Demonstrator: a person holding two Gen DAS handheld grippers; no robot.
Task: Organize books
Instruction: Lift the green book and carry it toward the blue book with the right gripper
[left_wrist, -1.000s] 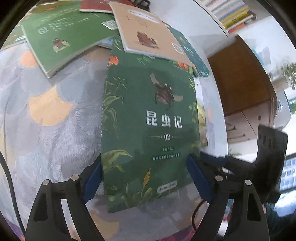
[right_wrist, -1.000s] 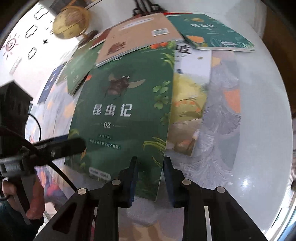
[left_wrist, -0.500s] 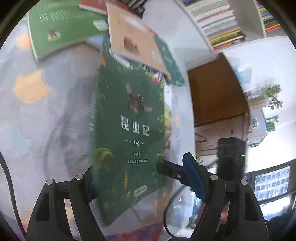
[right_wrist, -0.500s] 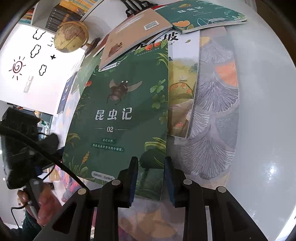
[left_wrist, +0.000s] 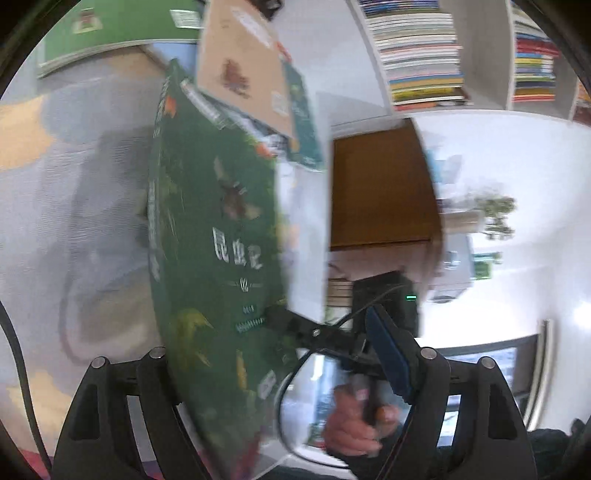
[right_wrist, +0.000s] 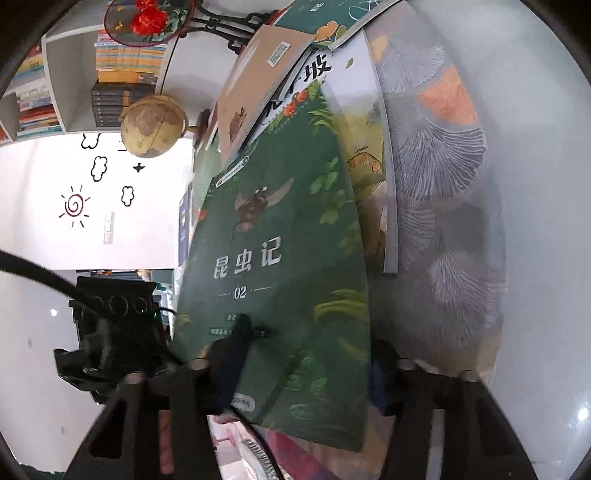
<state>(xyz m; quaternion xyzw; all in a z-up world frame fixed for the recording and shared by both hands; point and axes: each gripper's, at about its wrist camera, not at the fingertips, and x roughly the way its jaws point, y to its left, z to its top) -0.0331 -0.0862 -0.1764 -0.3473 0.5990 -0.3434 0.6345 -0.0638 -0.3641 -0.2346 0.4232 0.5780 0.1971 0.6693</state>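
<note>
A dark green book (right_wrist: 280, 258) with a beetle on its cover is tipped up on its long edge above the table. My right gripper (right_wrist: 310, 347) is shut on its near right edge, one pad on the cover and the other behind it; it shows in the left wrist view too as a black finger (left_wrist: 295, 325) on the book (left_wrist: 207, 258). The book's near corner stands between the fingers of my left gripper (left_wrist: 273, 343), close to the left one. The blue right pad (left_wrist: 388, 354) is clear of it and the jaws are opening.
A tan book (right_wrist: 255, 92), a white and yellow book (right_wrist: 369, 166) and a teal book (right_wrist: 332, 22) lie overlapped on the leaf-patterned cloth (right_wrist: 436, 155). A light green book (left_wrist: 122, 33) lies far left. Beyond are a globe (right_wrist: 151, 125), bookshelves (left_wrist: 424, 55) and a wooden cabinet (left_wrist: 376, 192).
The green book has swung from lying flat to standing steeply on its left edge, its right side lifted by the right gripper. Both views have rolled with it.
</note>
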